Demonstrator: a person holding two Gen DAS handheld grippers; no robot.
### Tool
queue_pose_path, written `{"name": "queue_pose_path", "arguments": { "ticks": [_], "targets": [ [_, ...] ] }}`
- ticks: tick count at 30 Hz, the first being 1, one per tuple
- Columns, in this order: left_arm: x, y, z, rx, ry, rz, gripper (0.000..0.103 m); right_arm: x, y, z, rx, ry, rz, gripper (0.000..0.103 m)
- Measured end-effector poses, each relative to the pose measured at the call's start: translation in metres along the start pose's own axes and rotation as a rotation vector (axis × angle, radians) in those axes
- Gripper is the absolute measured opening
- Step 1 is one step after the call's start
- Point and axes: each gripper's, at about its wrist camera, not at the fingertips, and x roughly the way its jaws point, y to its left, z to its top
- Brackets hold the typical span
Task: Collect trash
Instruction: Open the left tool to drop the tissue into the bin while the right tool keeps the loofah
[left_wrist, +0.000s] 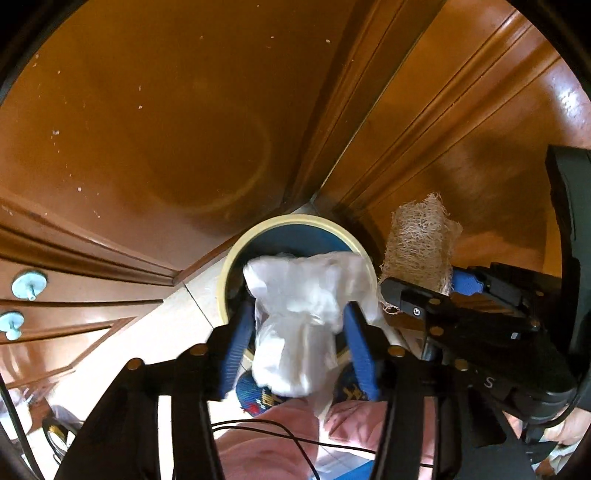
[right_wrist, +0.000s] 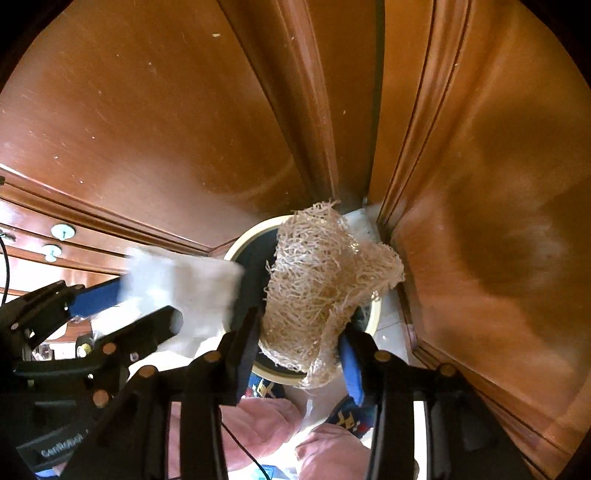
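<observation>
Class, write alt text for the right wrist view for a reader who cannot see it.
A tan fibrous loofah scrap sits between the right hand-held gripper fingers, above a round cream-rimmed bin in a corner of brown wooden cabinets. At left, another hand-held gripper carries white plastic.

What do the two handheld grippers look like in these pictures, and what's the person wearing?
Both the left gripper and the right gripper have black angular frames with brass-coloured round fasteners and blue ribbed fingers. Pale lettering marks the body of each. A thin black cable runs below. The person wears pink fuzzy clothing.
</observation>
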Motion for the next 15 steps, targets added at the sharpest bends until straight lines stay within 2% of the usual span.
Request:
{"name": "queue_pose_path", "arguments": {
  "ticks": [1, 4, 9, 15],
  "targets": [
    [0.001, 0.000, 0.000, 0.002, 0.001, 0.004, 0.062, -0.001, 0.000, 0.001, 0.002, 0.007, 0.003, 0.042],
    [-0.004, 0.002, 0.001, -0.002, 0.005, 0.017, 0.074, -0.001, -0.004, 0.006, 0.013, 0.018, 0.005, 0.044],
    [-0.016, 0.003, 0.001, -0.007, 0.001, 0.022, 0.079, -0.010, 0.000, 0.008, 0.004, 0.016, 0.003, 0.044],
    [-0.036, 0.005, 0.000, -0.025, -0.009, 0.021, 0.080, -0.028, 0.005, 0.010, 0.004, 0.009, 0.008, 0.044]
  ]
}}
